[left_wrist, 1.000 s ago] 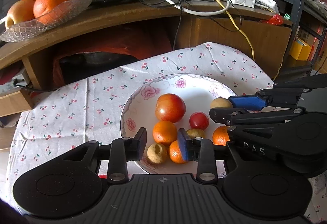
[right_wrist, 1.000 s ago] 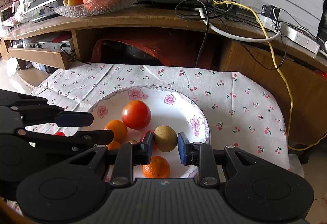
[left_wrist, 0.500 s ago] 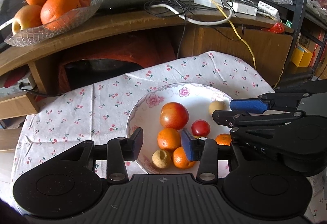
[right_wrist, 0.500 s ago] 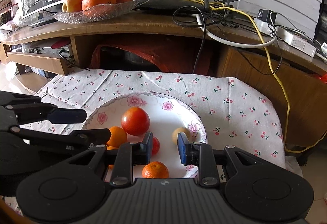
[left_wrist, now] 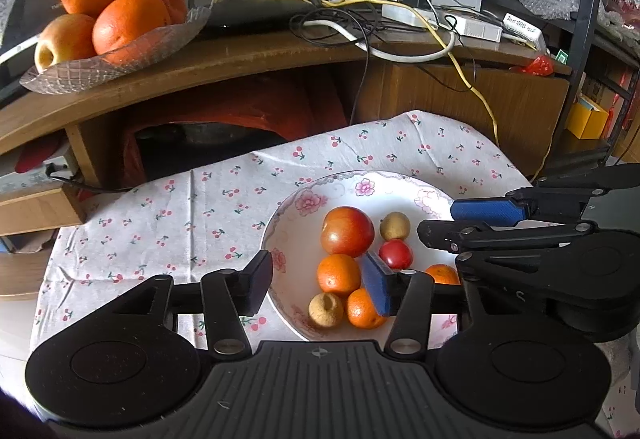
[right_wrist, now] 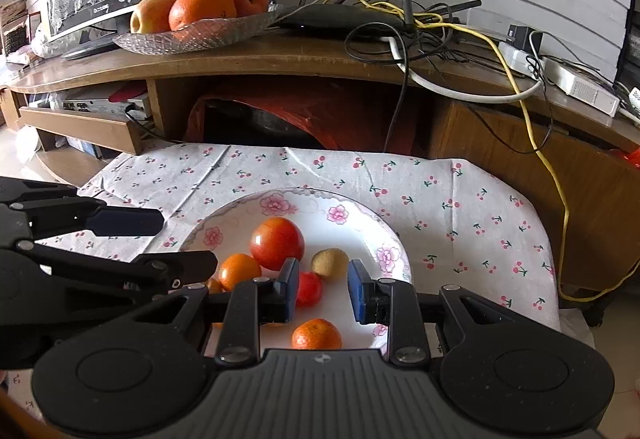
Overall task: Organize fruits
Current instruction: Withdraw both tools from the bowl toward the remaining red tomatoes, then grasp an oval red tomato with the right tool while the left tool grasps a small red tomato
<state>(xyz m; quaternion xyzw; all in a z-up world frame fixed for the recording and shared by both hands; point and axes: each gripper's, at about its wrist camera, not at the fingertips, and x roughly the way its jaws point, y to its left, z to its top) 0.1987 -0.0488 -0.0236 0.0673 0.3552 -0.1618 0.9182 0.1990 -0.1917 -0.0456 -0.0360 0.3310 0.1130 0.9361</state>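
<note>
Bare cherry-print cloth point(left_wrist: 168, 223) lies free left of the flowered white plate point(left_wrist: 288, 235) — the plate's right side is crowded by the right tool point(left_wrist: 440, 221), the wooden shelf point(right_wrist: 280, 59) overhanging behind.

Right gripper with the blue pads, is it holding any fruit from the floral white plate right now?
No. The right gripper is open and empty above the floral white plate, with the small red fruit lying loose below.

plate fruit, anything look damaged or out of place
One small tan fruit at the near rim of the plate shows a dark hollow on top, as if dented. Otherwise nothing is spilled; all fruit sits inside.
</note>
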